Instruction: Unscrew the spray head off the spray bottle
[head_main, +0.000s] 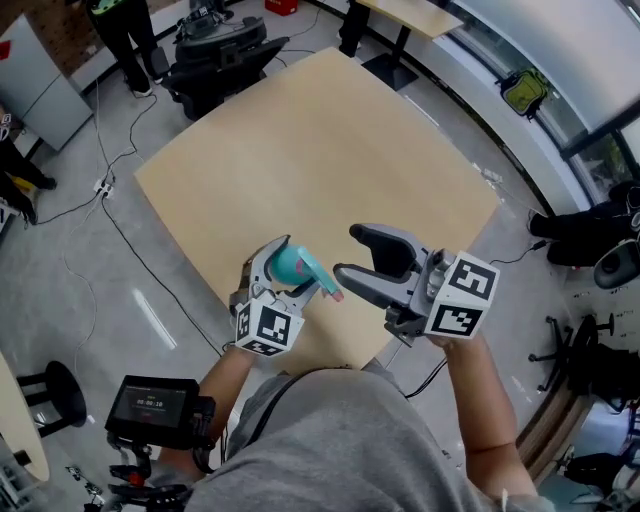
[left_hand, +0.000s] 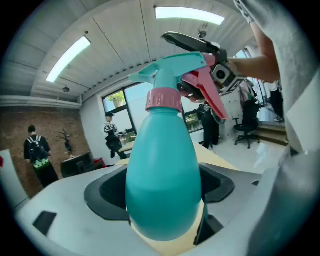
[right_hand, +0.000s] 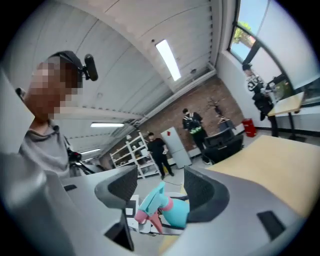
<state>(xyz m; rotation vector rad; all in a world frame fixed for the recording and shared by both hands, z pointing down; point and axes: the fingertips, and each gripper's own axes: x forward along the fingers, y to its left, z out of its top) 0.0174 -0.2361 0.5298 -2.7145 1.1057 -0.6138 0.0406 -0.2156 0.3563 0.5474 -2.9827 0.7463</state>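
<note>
A teal spray bottle (head_main: 290, 262) with a pink collar (left_hand: 163, 100) and pink trigger (left_hand: 207, 92) is held over the near edge of the tan table (head_main: 300, 150). My left gripper (head_main: 285, 272) is shut on the bottle's round body (left_hand: 162, 175), its pads against both sides. The teal spray head (left_hand: 175, 67) sits on the neck, nozzle toward the right gripper. My right gripper (head_main: 348, 252) stands open just right of the spray head (head_main: 318, 280), touching nothing. In the right gripper view the bottle (right_hand: 175, 210) shows beyond the spread jaws (right_hand: 160, 187).
A black monitor unit (head_main: 155, 410) hangs at the lower left. Black chairs and gear (head_main: 215, 50) stand past the table's far corner. Cables (head_main: 100, 190) run over the grey floor at left. People stand in the background (right_hand: 157, 150).
</note>
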